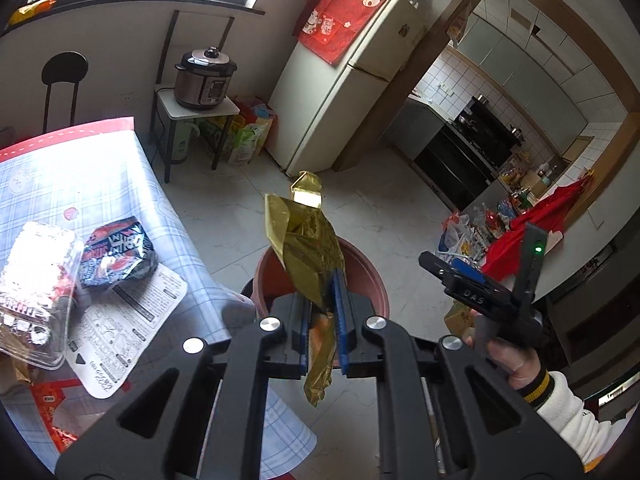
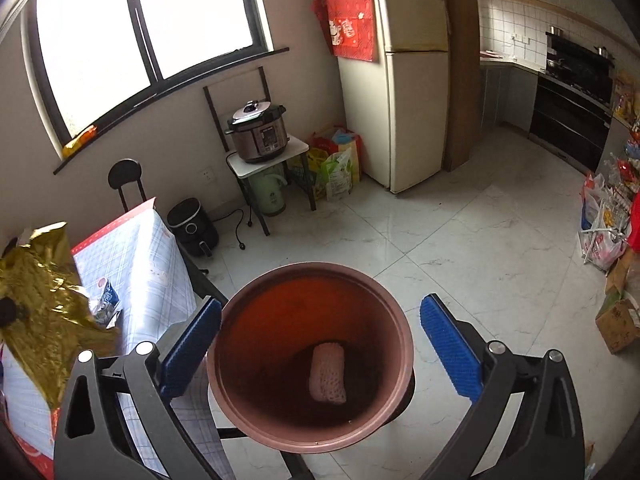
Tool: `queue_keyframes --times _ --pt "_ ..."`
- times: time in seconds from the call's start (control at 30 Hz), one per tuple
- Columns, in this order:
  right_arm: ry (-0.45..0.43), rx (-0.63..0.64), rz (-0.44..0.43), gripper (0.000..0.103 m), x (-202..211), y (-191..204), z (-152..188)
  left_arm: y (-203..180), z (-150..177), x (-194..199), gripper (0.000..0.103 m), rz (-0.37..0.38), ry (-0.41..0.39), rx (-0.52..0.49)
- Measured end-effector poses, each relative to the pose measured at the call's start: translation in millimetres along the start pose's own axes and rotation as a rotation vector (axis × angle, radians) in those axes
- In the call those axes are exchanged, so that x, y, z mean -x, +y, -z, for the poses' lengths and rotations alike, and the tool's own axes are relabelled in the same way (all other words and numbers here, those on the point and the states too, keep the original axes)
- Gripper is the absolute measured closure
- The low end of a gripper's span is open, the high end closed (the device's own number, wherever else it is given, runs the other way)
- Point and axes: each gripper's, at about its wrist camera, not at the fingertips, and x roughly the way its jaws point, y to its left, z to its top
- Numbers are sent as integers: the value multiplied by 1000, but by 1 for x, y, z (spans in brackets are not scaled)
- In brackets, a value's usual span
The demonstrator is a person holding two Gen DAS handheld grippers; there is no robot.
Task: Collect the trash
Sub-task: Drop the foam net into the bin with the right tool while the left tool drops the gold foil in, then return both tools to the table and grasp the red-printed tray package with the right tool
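Note:
My left gripper [image 1: 322,280] is shut on a crumpled gold foil wrapper [image 1: 308,240], which sticks up past the blue pads and hangs below them. It is held over the near rim of a brown round bin [image 1: 372,276]. In the right wrist view the same gold foil wrapper [image 2: 44,300] shows at the left edge. My right gripper [image 2: 320,320] stands wide open above the brown bin [image 2: 256,420], nothing between its blue pads [image 2: 448,344]. A pink foam net [image 2: 328,372] lies on the bin's bottom. The right gripper [image 1: 480,292], in a hand with a white sleeve, also appears at the right.
A table with a blue checked cloth [image 1: 88,184] holds a clear plastic box [image 1: 36,280], a dark noodle packet [image 1: 120,256] and a printed lid [image 1: 128,320]. Beyond are a fridge [image 2: 412,80], a pressure cooker on a stand [image 2: 260,132], and bags along the right wall [image 2: 604,232].

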Motion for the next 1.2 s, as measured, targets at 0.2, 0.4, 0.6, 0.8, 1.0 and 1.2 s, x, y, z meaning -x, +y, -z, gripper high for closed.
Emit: queue_keyframes --times 0.2,0.4,0.6,0.8,1.0,1.2 --pt "8 -56 60 5 30 -34 22 -21 2 -72 89 22 98 -42" --pt "23 -103 142 5 51 -67 38 -47 -1 -133 89 33 157 -81" --pt "-8 -126 175 5 75 -77 41 -65 -19 -133 20 16 29 -132" --pt "-36 -113 134 5 90 -55 37 -41 -26 -71 6 -74 -66 -165" --pt "-53 -30 55 5 97 0 26 13 -16 27 6 -201 -198 -167" --pt "-35 96 -53 5 94 83 37 84 17 130 6 -356 -277 -122"
